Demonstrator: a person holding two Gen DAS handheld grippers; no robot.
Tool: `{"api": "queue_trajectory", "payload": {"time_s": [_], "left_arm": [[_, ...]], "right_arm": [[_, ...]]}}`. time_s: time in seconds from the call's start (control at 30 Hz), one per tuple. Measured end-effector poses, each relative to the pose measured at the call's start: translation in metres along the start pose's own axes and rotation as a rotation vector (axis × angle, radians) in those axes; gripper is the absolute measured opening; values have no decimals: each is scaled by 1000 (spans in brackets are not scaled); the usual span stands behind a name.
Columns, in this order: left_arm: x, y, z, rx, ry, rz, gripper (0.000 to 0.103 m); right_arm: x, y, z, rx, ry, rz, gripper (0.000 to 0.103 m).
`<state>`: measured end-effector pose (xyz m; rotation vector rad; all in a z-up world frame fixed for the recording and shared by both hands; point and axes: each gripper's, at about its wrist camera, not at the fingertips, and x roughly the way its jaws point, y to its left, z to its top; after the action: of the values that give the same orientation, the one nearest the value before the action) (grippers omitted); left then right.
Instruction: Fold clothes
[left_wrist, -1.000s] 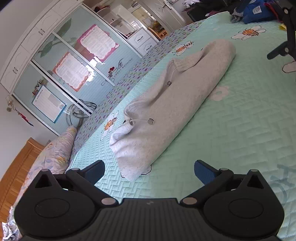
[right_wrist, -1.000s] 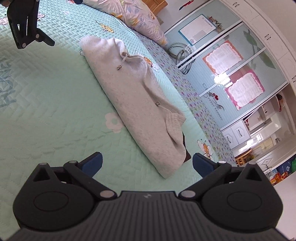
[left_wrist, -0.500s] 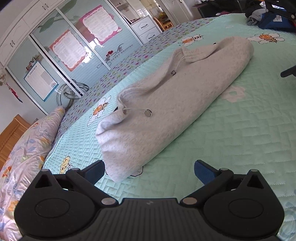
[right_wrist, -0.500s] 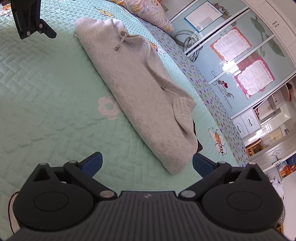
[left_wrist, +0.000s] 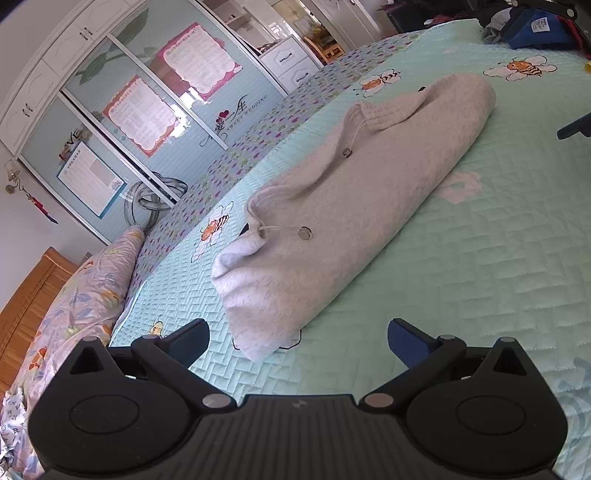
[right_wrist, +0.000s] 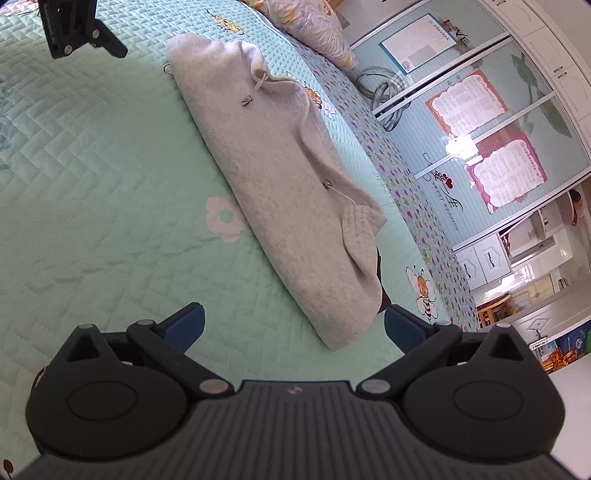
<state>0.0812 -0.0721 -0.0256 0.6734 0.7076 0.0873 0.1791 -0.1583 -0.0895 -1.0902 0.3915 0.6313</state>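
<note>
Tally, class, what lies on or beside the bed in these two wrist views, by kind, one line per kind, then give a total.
Grey folded garment: 1
Metal drawstring tips: 2
Floral pillow: 1
Grippers, jaws apart, left gripper and right gripper: 2
Total: 6

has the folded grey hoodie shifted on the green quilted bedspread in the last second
No. The folded grey hoodie lies in the same spot beside the white flower print on the green bedspread; only the cameras moved.
</note>
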Motion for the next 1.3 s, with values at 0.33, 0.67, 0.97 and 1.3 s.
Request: {"api": "queue_trajectory", "payload": {"time_s": [0.33, 0.67, 0.97, 1.3], "left_arm": [[6, 0, 1, -48, 13, -65, 102], [12, -1, 3, -80, 19, -104, 102], [42, 56, -17, -657, 52, -403, 102], [79, 120, -84, -1351, -21, -457, 103]], "right_arm": [[3, 1, -2, 41, 28, 136, 103], [5, 10, -1, 21, 64, 213, 103], [14, 13, -2, 17, 100, 263, 103], [39, -96, -85, 1046, -179, 556, 103]]}}
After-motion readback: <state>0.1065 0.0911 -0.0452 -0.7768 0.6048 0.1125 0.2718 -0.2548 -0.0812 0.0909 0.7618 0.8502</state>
